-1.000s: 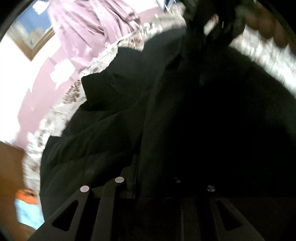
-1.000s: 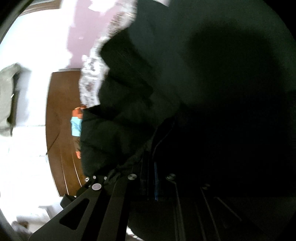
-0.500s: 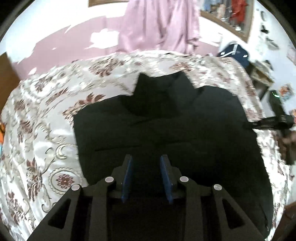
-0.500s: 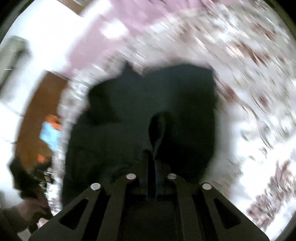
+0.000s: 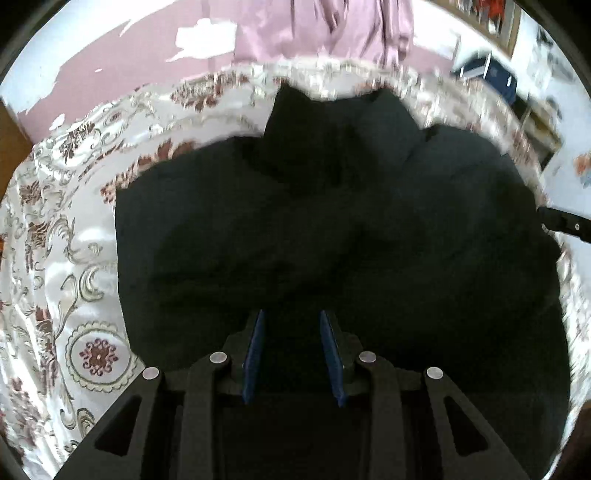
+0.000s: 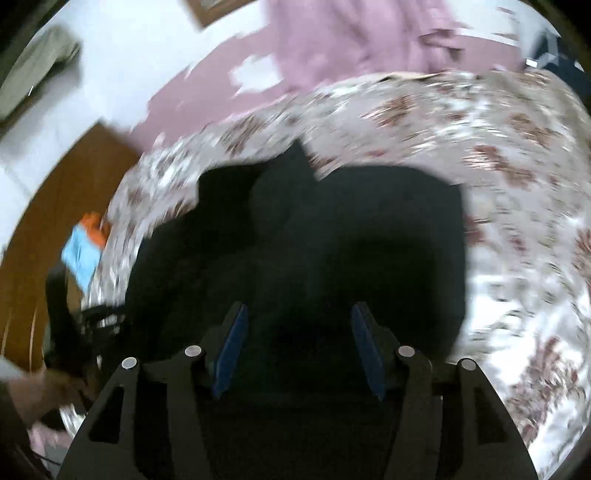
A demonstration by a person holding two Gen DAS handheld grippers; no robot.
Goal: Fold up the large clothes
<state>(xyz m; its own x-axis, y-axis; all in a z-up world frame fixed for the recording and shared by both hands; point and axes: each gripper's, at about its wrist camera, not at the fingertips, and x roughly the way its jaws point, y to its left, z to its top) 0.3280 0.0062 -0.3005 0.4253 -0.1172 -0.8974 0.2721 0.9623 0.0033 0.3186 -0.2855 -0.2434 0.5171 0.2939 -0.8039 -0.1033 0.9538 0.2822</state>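
So the big black jacket [image 5: 332, 236] had flopped down folded on the floral bed [image 5: 55, 258], and both the left tongs [image 5: 291, 350] and right tongs [image 6: 301, 347] had let go, jaws apart, looks like that fold was done.

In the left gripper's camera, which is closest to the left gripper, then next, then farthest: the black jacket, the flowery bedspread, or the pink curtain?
1. The black jacket is nearest, lying right in front of the left gripper.
2. The flowery bedspread comes next, showing to the left and beyond the jacket.
3. The pink curtain is farthest, hanging at the wall past the bed.
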